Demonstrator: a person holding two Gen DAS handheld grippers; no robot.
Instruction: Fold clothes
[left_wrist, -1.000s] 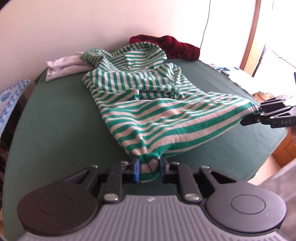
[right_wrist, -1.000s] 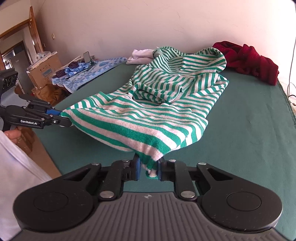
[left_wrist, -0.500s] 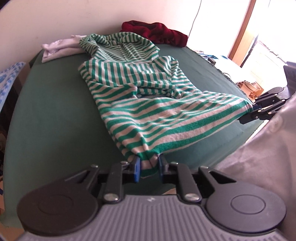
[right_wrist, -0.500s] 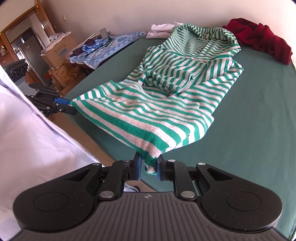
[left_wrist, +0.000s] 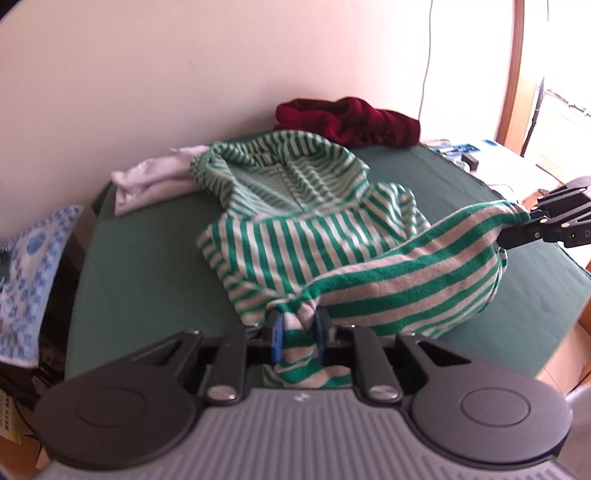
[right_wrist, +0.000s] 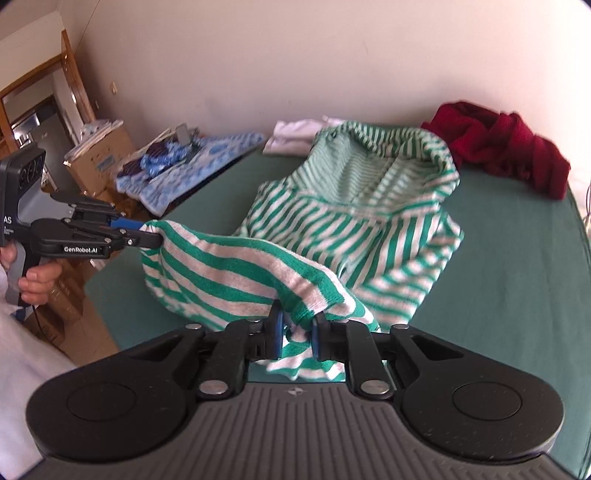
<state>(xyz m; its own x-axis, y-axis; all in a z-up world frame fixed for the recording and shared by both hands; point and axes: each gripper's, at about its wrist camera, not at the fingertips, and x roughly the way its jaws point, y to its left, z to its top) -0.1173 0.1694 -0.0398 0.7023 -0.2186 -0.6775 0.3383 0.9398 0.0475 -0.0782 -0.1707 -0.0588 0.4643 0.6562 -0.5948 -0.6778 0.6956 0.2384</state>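
While both clamp its hem | left tongs (left_wrist: 297, 334), right tongs (right_wrist: 295, 334) | striped garment (left_wrist: 314, 236) hangs between

Green-and-white striped hooded garment (left_wrist: 314, 236), terry-like, sprawled on the green tabletop (left_wrist: 147, 266). Hood end flat toward the wall, hood open and facing up. Near hem lifted clear of the surface and doubled back over the body, stretched in a sagging band between its two pinched corners.
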